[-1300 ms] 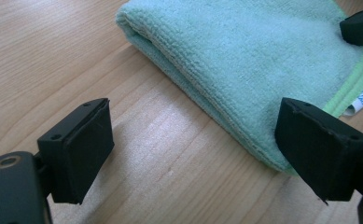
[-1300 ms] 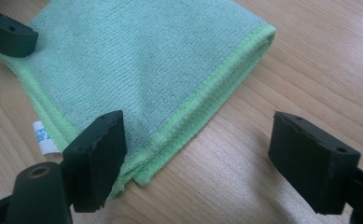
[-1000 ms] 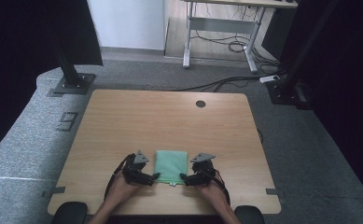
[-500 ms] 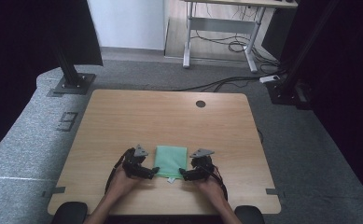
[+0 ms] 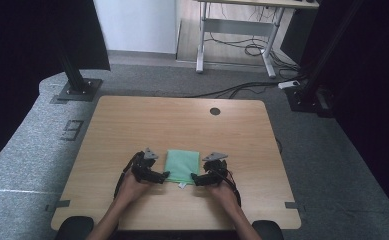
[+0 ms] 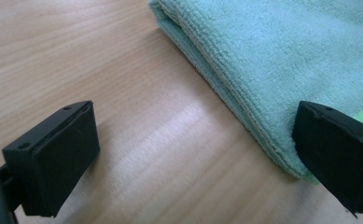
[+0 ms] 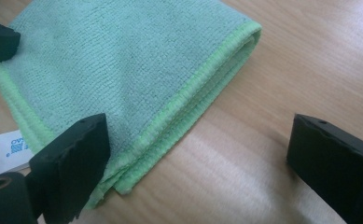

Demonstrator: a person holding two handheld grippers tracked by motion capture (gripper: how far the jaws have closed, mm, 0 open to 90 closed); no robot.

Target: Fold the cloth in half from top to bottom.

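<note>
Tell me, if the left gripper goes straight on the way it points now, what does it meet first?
Probably the folded green cloth. The left gripper points along the wooden table with its jaws open, and the cloth's folded edge lies just ahead toward one jaw. Between the jaws is bare table; depth is hard to judge.

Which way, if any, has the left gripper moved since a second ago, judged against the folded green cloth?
Yes. The left gripper has drawn back leftward from the green cloth, off its left edge; its jaws have just been opening and now stand open with nothing clamped between them.
</note>
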